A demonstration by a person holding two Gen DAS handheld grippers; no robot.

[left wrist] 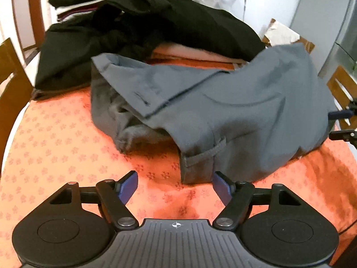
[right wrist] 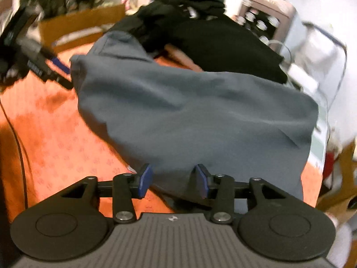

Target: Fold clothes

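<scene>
Grey trousers (left wrist: 223,102) lie half-folded before you; with your left gripper (left wrist: 175,184) and right gripper (right wrist: 173,178) both spread and empty, next pinch the near waistband corner.

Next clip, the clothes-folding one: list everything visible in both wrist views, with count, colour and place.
grey trousers: one, grey, crumpled mid-table on the cloth
black clothes: a heap, number unclear, black, behind the trousers
folded stack: one, dark with pale stripes, far left
tablecloth: one, orange with a flower print, covering the table
wooden chairs: at least two, brown, at the table's sides
cardboard box: one, brown, beyond the table
left gripper: one, black with blue pads, jaws open just short of the trousers' waistband
right gripper: one, same colours, jaws open with grey cloth between them
</scene>
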